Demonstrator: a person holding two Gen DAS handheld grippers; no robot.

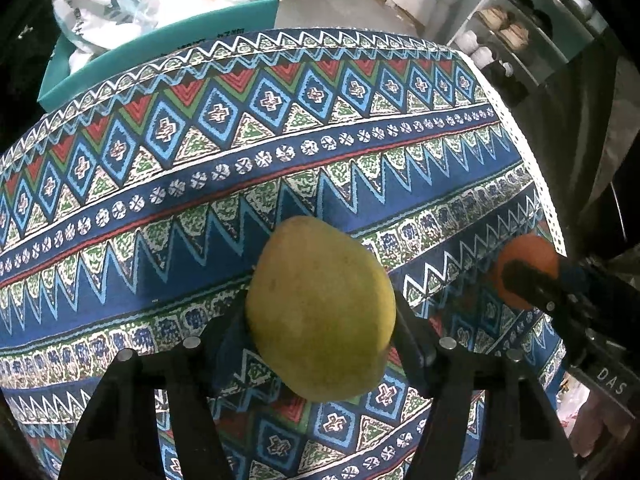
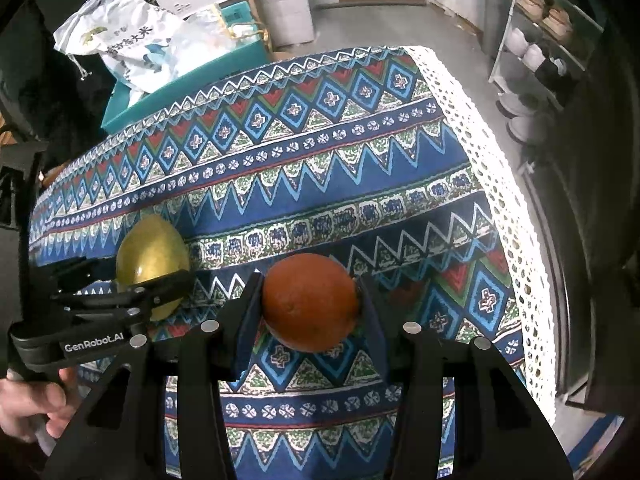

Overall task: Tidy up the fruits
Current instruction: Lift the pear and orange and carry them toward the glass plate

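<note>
My left gripper [image 1: 320,312] is shut on a yellow-green mango [image 1: 320,308] and holds it over the patterned tablecloth [image 1: 240,184]. My right gripper [image 2: 310,304] is shut on an orange [image 2: 310,300] and holds it over the same cloth [image 2: 320,184]. In the left wrist view the orange [image 1: 528,254] shows at the right, partly hidden by the right gripper. In the right wrist view the mango [image 2: 150,250] shows at the left inside the left gripper [image 2: 132,292], with a hand on its handle.
A teal box [image 1: 160,52] with white plastic bags [image 1: 104,4] stands beyond the table's far edge. A shoe rack [image 2: 544,32] stands at the far right. The cloth's white lace edge [image 2: 500,184] marks the table's right side, with grey floor beyond.
</note>
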